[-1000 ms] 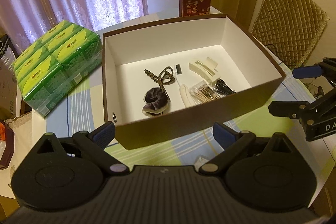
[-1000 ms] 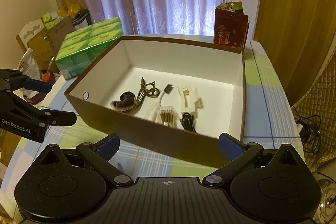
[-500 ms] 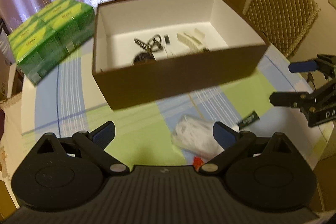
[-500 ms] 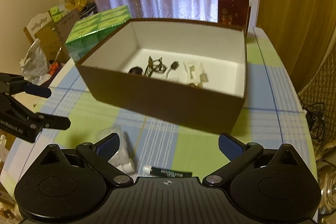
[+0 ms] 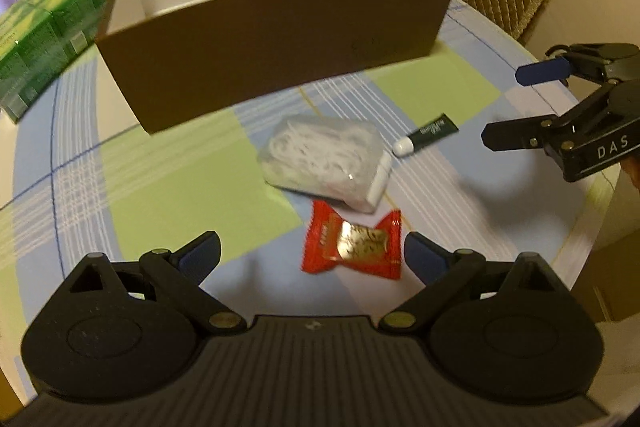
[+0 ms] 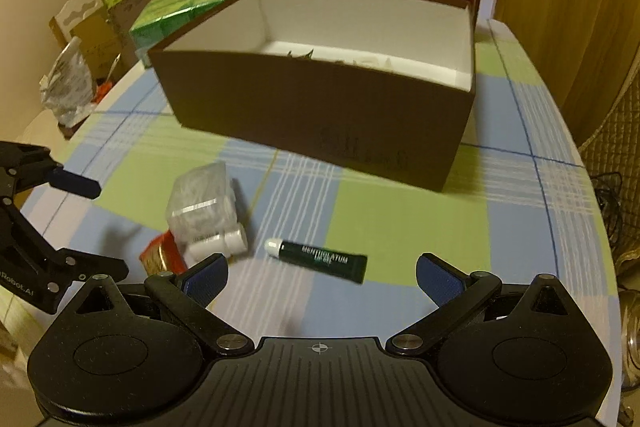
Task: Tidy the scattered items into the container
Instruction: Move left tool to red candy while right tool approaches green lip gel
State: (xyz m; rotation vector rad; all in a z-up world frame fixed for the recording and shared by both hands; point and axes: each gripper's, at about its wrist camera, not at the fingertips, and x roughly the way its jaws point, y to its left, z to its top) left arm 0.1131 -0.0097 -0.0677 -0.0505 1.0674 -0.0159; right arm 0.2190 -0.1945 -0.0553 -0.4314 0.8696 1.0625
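**Three bits sitting loose in front of the box, both grippers empty**

While the brown box (image 6: pixel 316 115) is sitting toward the far side of the checked tablecloth (image 6: pixel 404 223), three things are lying out on the cloth on its near side. The clear bag of white stuff (image 5: pixel 324 157) is lying closest to the box wall, not touching it as far as I can tell. The dark green tube (image 6: pixel 318 259) with the white cap is lying flat just beside the bag, and the red snack packet (image 5: pixel 354 245) is sitting right up against the bag's near edge.

The left gripper (image 5: pixel 312 255) is hanging just above the red packet with its fingers spread wide, gripping nothing. The right gripper (image 6: pixel 322 279) is hovering near the tube, jaws also wide apart and empty.

Inside the box I'm only making out a few small dark and pale shapes over the rim, too blurry to name. A stack of green packs (image 6: pixel 192 9) is sitting beside the box's far left corner.
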